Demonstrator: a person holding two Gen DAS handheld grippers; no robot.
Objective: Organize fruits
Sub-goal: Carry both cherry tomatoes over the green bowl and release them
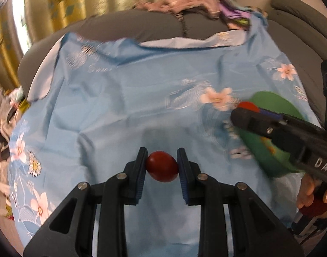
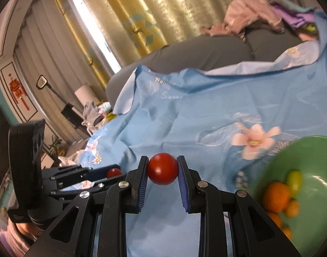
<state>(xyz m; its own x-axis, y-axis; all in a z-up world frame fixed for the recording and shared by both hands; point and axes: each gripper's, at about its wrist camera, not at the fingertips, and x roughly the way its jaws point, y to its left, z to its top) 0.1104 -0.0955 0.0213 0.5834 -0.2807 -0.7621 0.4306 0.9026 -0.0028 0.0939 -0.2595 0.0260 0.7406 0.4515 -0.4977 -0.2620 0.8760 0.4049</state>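
My left gripper (image 1: 162, 167) is shut on a dark red oval fruit (image 1: 162, 169), held above the blue floral cloth (image 1: 131, 107). My right gripper (image 2: 162, 169) is shut on a round red fruit (image 2: 162, 168). In the left wrist view the right gripper (image 1: 245, 111) shows at the right with its red fruit (image 1: 249, 106), over the rim of a green bowl (image 1: 270, 160). In the right wrist view the green bowl (image 2: 313, 150) sits at the lower right and holds orange fruits (image 2: 275, 196) and a yellow-green one (image 2: 295, 178). The left gripper (image 2: 112, 174) shows at the left with its fruit (image 2: 113, 172).
The blue cloth covers a grey sofa (image 1: 125, 25). A pile of clothes (image 1: 197, 0) lies on the sofa back. Gold curtains (image 2: 142, 17) hang behind. Clutter (image 2: 97, 111) sits at the left beyond the cloth's edge.
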